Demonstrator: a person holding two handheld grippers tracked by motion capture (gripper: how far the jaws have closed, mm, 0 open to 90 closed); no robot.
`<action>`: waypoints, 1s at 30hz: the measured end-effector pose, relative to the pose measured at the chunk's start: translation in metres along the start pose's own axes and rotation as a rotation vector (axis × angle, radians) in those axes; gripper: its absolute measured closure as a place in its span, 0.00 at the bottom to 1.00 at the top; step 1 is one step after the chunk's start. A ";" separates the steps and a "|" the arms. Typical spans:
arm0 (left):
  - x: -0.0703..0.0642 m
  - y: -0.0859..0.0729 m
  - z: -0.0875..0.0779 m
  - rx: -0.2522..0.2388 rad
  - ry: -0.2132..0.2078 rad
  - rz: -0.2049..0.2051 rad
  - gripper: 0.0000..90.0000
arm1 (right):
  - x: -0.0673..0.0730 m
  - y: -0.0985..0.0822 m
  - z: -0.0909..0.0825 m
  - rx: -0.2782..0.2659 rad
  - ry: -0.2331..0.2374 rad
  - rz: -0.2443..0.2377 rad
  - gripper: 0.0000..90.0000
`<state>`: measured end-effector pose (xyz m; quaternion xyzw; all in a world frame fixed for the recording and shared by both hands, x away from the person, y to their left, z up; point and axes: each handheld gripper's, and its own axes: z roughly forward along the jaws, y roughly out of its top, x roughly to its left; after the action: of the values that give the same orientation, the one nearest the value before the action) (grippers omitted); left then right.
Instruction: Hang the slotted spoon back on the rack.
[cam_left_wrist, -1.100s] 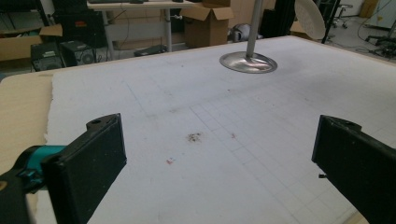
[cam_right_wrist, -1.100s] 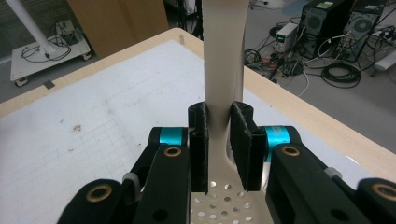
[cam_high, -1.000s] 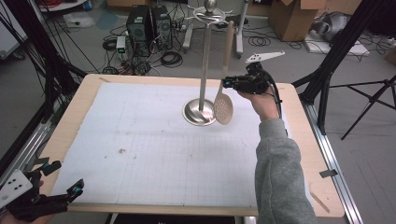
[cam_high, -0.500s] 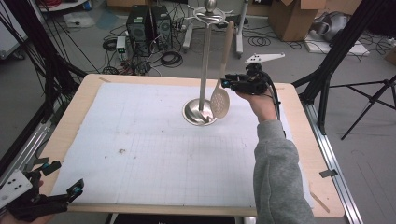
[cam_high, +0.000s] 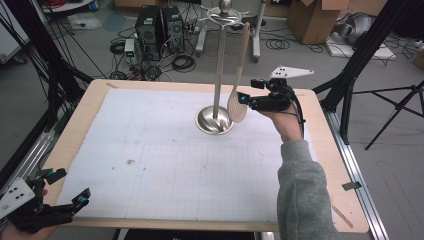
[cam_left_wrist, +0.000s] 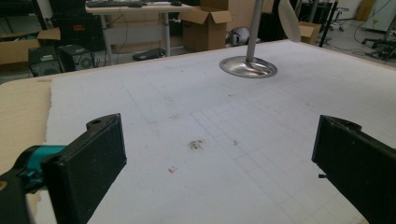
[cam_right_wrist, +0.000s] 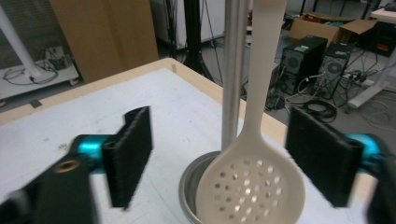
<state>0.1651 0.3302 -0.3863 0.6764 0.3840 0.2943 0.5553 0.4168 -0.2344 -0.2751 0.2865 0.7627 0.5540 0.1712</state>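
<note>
On the far side of the table (cam_high: 90, 115), we see the right gripper (cam_high: 241, 99) held level beside the rack (cam_high: 218, 60), its jaws having just been opening. They now stand wide apart with nothing clamped. The spoon (cam_high: 239, 70), a pale slotted one, hangs by its handle from the top of the rack, its perforated bowl low over the rack's round metal base. In the right gripper view the spoon (cam_right_wrist: 252, 182) hangs between the two jaws, and we see clear gaps on both sides of the bowl: neither pad presses on it. One finger (cam_right_wrist: 128, 154) stands well to the left of the bowl, the other closer on the right. The rack (cam_right_wrist: 233, 70) rises as a steel pole just behind the spoon's handle.

At the near left corner of the table, the left gripper (cam_high: 67, 187) rests low with its jaws spread wide and nothing between them. In the left gripper view its fingers (cam_left_wrist: 93, 158) frame bare white matting, and the rack (cam_left_wrist: 249, 65) stands well apart across the table, with the spoon (cam_left_wrist: 288, 18) hanging beside the pole.
</note>
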 end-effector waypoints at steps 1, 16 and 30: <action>0.000 0.000 0.001 0.001 -0.002 0.001 0.03 | 0.001 -0.001 0.000 -0.004 0.009 0.002 0.18; 0.010 0.001 -0.006 -0.022 0.025 -0.015 0.03 | 0.021 -0.011 0.000 -0.033 0.055 -0.014 0.16; 0.016 0.006 0.002 -0.049 0.014 -0.019 0.03 | 0.034 -0.030 -0.010 -0.052 0.062 -0.015 0.16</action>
<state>0.1762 0.3420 -0.3811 0.6568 0.3872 0.3031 0.5717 0.3773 -0.2273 -0.2981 0.2588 0.7550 0.5810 0.1594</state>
